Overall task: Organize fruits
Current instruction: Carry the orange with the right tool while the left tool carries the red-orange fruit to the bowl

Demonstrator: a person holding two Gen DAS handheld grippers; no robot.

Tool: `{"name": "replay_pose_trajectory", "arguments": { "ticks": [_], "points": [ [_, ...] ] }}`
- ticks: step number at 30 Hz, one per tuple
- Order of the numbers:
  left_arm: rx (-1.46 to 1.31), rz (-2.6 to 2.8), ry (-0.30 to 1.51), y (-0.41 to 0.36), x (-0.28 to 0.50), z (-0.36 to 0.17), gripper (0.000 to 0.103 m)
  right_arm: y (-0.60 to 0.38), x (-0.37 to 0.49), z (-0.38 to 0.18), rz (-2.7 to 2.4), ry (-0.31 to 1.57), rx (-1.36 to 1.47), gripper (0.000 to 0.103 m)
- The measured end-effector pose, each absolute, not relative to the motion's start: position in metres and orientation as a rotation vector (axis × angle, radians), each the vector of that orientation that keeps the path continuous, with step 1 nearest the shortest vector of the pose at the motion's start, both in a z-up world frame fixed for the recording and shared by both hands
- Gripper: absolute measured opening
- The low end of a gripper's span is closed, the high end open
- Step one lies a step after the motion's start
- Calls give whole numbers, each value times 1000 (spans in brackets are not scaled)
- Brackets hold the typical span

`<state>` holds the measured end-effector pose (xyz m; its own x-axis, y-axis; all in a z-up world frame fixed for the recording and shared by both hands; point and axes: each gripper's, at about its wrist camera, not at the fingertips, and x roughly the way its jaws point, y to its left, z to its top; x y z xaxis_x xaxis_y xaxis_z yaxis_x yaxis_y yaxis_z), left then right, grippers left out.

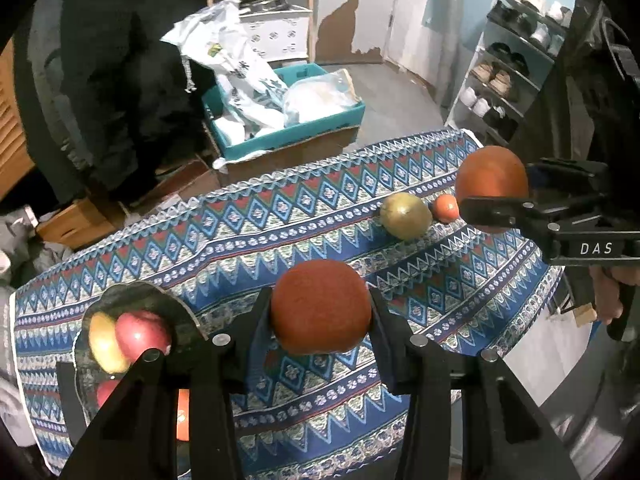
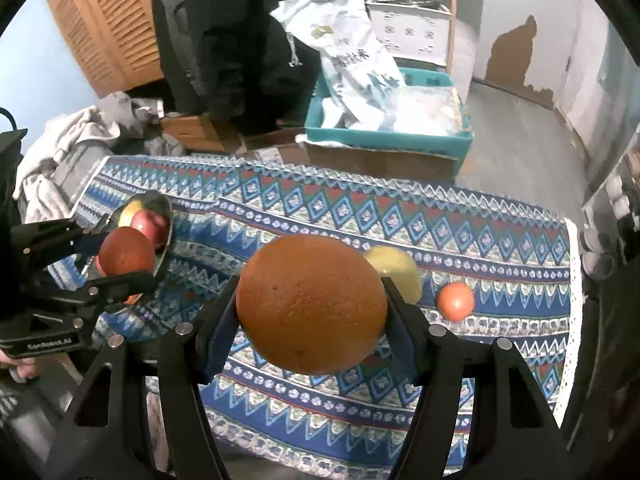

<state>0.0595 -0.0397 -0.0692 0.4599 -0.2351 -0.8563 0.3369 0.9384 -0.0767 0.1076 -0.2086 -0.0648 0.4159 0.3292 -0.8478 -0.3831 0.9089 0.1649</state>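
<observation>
2 oranges (image 1: pixel 320 306) (image 2: pixel 310 304), each gripper (image 1: pixel 320 312) (image 2: pixel 310 308) pinching one; bowl (image 1: pixel 176 308) fruit partly hidden.

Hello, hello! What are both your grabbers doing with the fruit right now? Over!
Left gripper shut on one orange, near the fruit plate. Right gripper shut on another orange. Pear and small tangerine on tablecloth. Nothing blocking.

Apples (image 1: pixel 136 334) in bowl (image 1: pixel 176 312) (left), pear (image 1: pixel 405 216) beside tangerine (image 1: pixel 446 208) right
</observation>
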Motion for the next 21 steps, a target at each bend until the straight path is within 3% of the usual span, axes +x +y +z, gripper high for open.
{"name": "replay_pose_trajectory", "arguments": {
  "ticks": [21],
  "points": [
    [14,-239,1020,30,41,-63,46,-142,104,-39,563,1016,-100,67]
  ]
}}
